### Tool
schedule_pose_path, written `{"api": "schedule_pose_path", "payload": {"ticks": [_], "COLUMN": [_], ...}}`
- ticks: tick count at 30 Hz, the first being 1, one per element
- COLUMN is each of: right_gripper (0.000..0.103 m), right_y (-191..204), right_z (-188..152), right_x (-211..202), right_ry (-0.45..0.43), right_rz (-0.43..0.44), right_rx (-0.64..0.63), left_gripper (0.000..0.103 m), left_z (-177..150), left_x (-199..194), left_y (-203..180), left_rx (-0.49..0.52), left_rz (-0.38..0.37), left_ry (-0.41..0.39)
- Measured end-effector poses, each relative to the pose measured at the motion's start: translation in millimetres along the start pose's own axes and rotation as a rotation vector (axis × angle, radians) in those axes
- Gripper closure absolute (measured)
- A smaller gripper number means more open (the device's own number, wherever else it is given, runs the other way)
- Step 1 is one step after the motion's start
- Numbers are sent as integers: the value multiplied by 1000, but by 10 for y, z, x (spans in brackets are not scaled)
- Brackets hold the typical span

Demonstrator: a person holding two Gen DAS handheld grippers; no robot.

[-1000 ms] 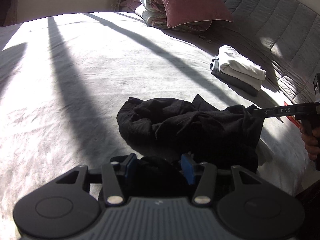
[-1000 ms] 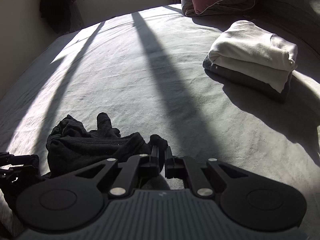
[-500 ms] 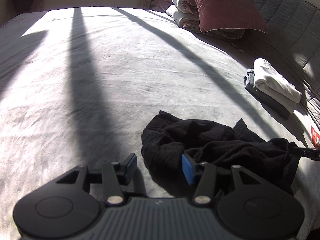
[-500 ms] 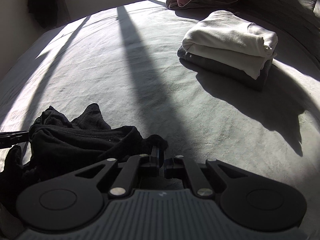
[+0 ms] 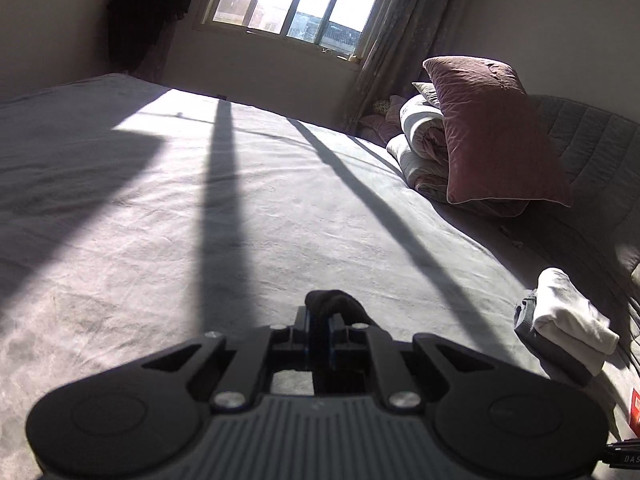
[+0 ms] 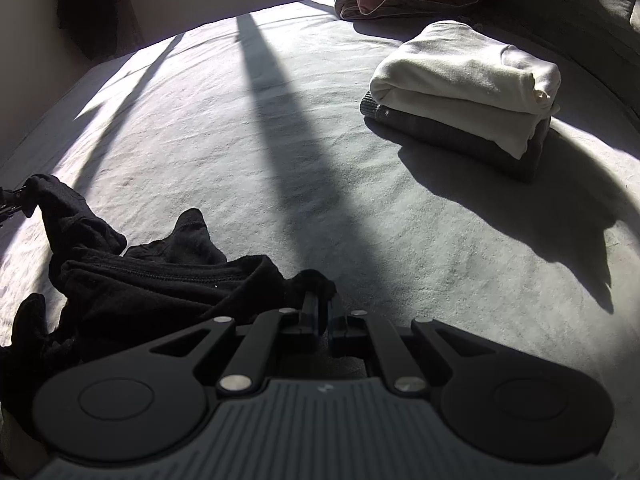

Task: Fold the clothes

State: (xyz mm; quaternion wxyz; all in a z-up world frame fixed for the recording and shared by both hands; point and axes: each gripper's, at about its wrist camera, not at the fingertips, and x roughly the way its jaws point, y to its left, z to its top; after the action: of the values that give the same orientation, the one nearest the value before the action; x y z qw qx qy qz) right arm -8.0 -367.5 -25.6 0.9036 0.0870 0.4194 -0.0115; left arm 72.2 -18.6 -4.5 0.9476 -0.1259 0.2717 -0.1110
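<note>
A crumpled black garment [image 6: 152, 280] lies on the grey bed at the lower left of the right wrist view. My right gripper [image 6: 325, 320] is shut on one of its corners. At the far left edge of that view my left gripper [image 6: 16, 202] pinches another raised corner. In the left wrist view my left gripper [image 5: 320, 330] is shut on a fold of the black garment [image 5: 334, 304] that bulges above the fingers; the rest of the cloth is hidden below the tool.
A folded stack, white on grey [image 6: 468, 92] [image 5: 564, 320], sits on the bed [image 5: 160, 220] to the right. A maroon pillow [image 5: 492, 132] leans on rolled bedding by the padded headboard. A window [image 5: 296, 0] is at the back, and dark clothing [image 5: 148, 12] hangs on the wall.
My left gripper went from open beside the black garment to shut on a fold of it and tilted up. The right gripper stayed shut on its corner; the cloth is stretched out more.
</note>
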Motion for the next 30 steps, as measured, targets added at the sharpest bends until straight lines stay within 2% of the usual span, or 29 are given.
{"api": "schedule_pose_path", "payload": {"ticks": [2,3,4,6,9,13,16,18,21,24,26,27,30], "right_gripper": [99,99,99,99,99,99,99,99,99,99,99,99,99], "right_y": [44,58,66,82,105,137,152,143,126,108,101,97,87], "right_z": [16,23,29,42,62,88,102,99,94,86,86,87,88], "right_x": [12,19,26,39,59,86,100,94,82,80,83,82,77], "right_ry": [-2,-2,-1,0,1,2,3,3,3,3,2,-2,-14], "right_rz": [3,3,3,2,1,0,-1,0,1,0,-2,-1,2], "right_rx": [-7,-9,-9,-8,-8,-7,-7,-6,-4,-3,-4,-5,-6], "left_gripper": [79,66,59,57,49,47,47,47,50,72,83,95,99], "left_z": [19,15,11,-4,-36,-166,-286,-311,-349,-386,-412,-424,-462], "left_x": [52,69,84,78,57,25,36,39,43,48,51,52,57], "left_y": [63,88,111,121,82,-59,-145,-171,-210,-249,-275,-288,-327], "left_rx": [-15,-28,-38,-19,57,247,363,373,388,403,413,418,433], "left_rz": [-12,-15,-20,-57,-138,-231,-268,-265,-261,-256,-253,-252,-247], "left_ry": [48,71,94,128,182,240,273,275,278,281,283,284,288]}}
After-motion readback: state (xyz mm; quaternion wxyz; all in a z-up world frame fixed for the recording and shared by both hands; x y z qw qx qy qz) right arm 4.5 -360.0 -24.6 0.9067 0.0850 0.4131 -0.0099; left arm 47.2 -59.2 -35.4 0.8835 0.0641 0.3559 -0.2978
